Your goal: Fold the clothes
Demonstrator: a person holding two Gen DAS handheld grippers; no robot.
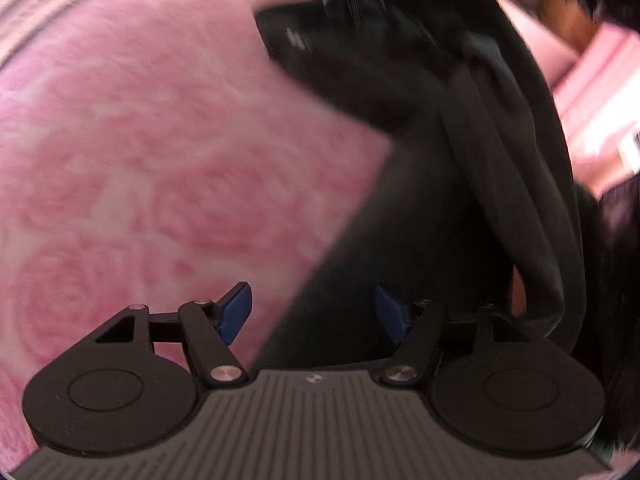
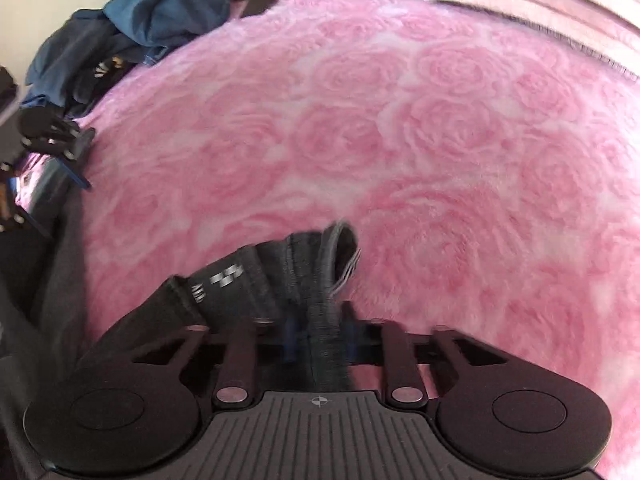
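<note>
Right wrist view: the right hand-held gripper (image 2: 318,340) is clamped on a bunched fold of a dark grey garment (image 2: 280,276), whose waistband with white lettering hangs above a pink rose-patterned blanket (image 2: 440,140) on the bed. A heap of blue and dark clothes (image 2: 132,32) lies at the bed's far left edge. The left hand-held gripper (image 2: 60,144) shows at the left edge of this view. In the left wrist view, the left hand-held gripper (image 1: 316,312) has its blue-padded fingers (image 1: 238,312) spread apart, with the dark garment (image 1: 460,160) draped ahead of them, over the blanket (image 1: 140,160).
</note>
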